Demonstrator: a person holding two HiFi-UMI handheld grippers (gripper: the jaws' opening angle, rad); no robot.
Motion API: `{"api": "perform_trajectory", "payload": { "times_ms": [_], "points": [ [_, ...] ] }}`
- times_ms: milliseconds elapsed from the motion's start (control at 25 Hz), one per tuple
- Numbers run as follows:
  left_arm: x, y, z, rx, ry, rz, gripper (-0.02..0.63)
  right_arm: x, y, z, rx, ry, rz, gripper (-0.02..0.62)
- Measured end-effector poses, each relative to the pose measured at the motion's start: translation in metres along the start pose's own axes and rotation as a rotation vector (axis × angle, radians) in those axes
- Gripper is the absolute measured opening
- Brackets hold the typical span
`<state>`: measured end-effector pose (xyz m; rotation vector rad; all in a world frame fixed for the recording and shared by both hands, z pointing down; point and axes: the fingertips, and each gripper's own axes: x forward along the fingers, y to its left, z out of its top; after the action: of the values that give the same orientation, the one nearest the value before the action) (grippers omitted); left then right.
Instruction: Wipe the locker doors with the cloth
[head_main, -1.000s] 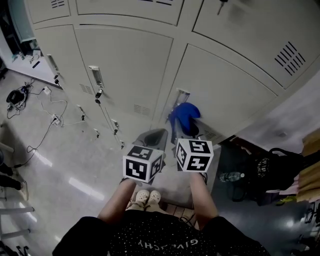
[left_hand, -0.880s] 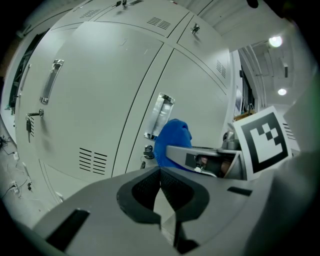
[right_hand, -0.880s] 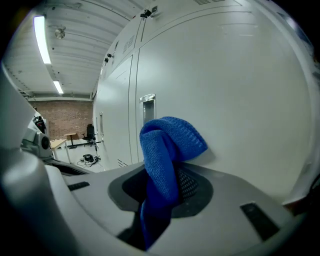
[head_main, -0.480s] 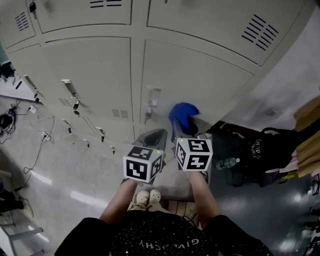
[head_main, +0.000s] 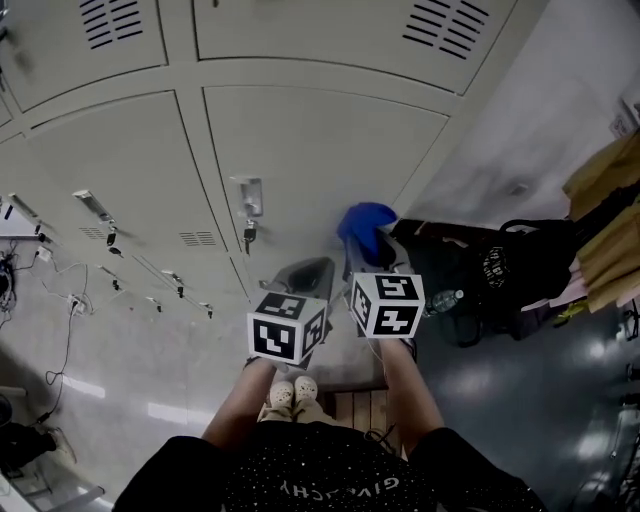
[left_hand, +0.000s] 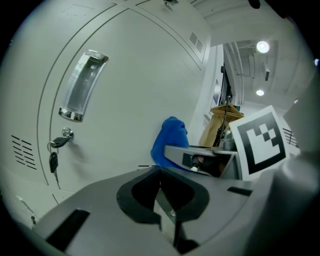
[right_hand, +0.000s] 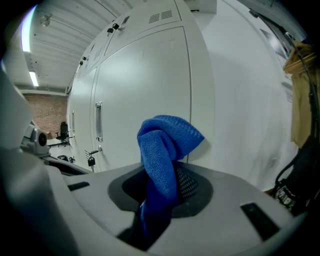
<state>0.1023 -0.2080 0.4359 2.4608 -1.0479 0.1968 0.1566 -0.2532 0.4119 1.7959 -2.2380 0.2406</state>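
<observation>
A blue cloth (head_main: 366, 229) (right_hand: 165, 150) (left_hand: 169, 140) sticks up out of my right gripper (head_main: 372, 262) (right_hand: 161, 200), whose jaws are shut on it. The cloth hangs just short of a pale grey locker door (head_main: 310, 160) (right_hand: 145, 95) (left_hand: 125, 95) at the end of the row. That door carries a chrome handle (head_main: 247, 192) (left_hand: 82, 85) with a key (head_main: 249, 235) (left_hand: 52, 160) in the lock below it. My left gripper (head_main: 308, 275) (left_hand: 161, 192) is held beside the right one, jaws shut with nothing between them, a little back from the same door.
More locker doors (head_main: 90, 170) run off to the left, each with handle and key. A white side wall (head_main: 490, 130) stands right of the last locker. A black bag (head_main: 500, 275), a water bottle (head_main: 447, 298) and hanging clothes (head_main: 600, 210) crowd the floor at right. Cables (head_main: 60, 300) lie at left.
The head view has swung right along the locker row; the end door and side wall now sit ahead. Both grippers keep their places side by side, the cloth still held.
</observation>
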Motion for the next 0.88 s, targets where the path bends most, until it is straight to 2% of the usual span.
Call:
{"api": "perform_trajectory", "payload": {
  "times_ms": [280, 600, 720, 880],
  "points": [
    [0.019, -0.02, -0.004, 0.009, 0.02, -0.042, 0.009, -0.011, -0.034, -0.007, 0.015, 0.009, -0.063, 0.094],
    [0.03, -0.028, -0.003, 0.005, 0.025, -0.055, 0.009, -0.013, -0.046, -0.011, 0.026, 0.016, -0.075, 0.094],
    [0.028, -0.022, -0.005, 0.002, 0.027, -0.037, 0.009, -0.012, -0.039, -0.014, 0.039, 0.024, -0.056, 0.094],
    [0.016, -0.001, -0.009, -0.014, 0.027, 0.017, 0.009, -0.006, -0.006, -0.018, 0.017, 0.032, 0.014, 0.094]
  ]
}}
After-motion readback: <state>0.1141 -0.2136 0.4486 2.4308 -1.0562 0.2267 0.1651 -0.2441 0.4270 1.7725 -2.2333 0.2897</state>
